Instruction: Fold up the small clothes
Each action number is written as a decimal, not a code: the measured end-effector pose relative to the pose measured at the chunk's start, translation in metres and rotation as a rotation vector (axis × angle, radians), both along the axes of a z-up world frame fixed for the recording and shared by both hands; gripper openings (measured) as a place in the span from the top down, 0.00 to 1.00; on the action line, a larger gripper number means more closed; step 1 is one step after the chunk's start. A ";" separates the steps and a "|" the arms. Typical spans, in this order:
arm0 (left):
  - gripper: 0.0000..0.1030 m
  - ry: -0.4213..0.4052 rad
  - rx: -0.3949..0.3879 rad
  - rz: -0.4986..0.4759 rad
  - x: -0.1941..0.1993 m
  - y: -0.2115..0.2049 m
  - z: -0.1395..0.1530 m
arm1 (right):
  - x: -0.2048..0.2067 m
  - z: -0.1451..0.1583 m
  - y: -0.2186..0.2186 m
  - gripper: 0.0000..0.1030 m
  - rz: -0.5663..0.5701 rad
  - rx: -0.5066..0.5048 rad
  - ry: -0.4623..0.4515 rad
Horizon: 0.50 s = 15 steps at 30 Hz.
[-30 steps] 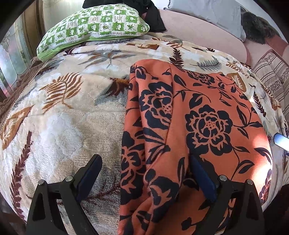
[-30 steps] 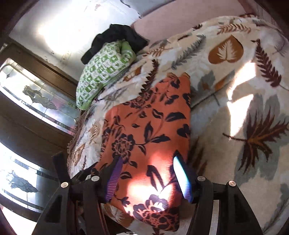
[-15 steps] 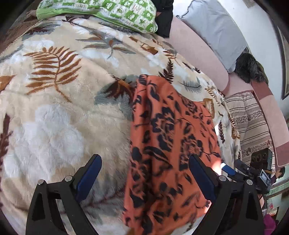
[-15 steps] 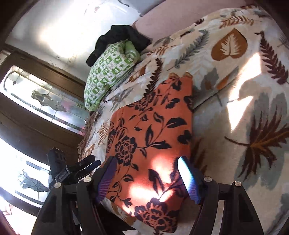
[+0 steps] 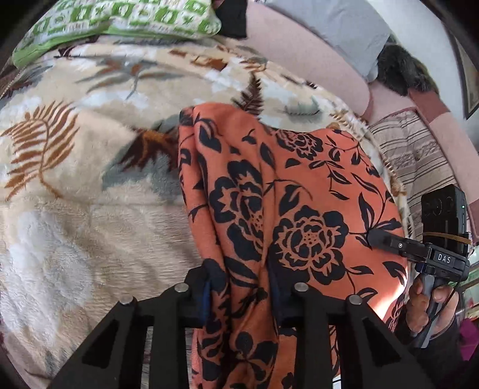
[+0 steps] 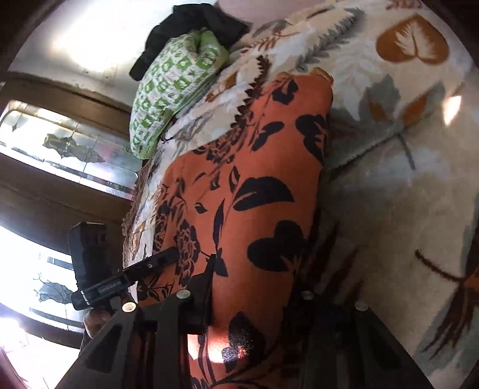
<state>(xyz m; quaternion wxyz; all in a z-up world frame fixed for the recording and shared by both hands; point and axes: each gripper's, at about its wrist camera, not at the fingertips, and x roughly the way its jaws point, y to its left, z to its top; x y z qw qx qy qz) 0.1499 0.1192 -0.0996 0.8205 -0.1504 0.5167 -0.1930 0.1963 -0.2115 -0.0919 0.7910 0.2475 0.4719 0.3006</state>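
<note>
On the leaf-print blanket, both claws, left claw and right claw, just closing, pinch the orange floral garment's near edge; I should lift evenly, keeping corners level.

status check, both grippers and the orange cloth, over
Left gripper just closed, pinching near edge of orange floral cloth. Right gripper just closed on the same cloth's other near corner. Cloth bunched on leaf-print blanket. Nothing in the way.

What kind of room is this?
Probably a bedroom: a bed under a fluffy leaf-print blanket, a green checked pillow at its head, and an orange flowered garment being folded on top.
</note>
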 end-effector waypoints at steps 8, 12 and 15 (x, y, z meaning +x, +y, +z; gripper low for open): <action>0.69 -0.197 -0.035 -0.020 0.025 -0.080 0.063 | 0.010 0.078 -0.075 0.68 -0.045 -0.041 -0.200; 0.44 -0.086 0.056 -0.040 0.061 -0.129 0.019 | 0.038 0.045 -0.130 0.60 -0.138 -0.046 -0.145; 0.38 -0.006 0.068 -0.021 0.062 -0.133 -0.012 | 0.049 -0.008 -0.156 0.22 -0.279 -0.246 0.003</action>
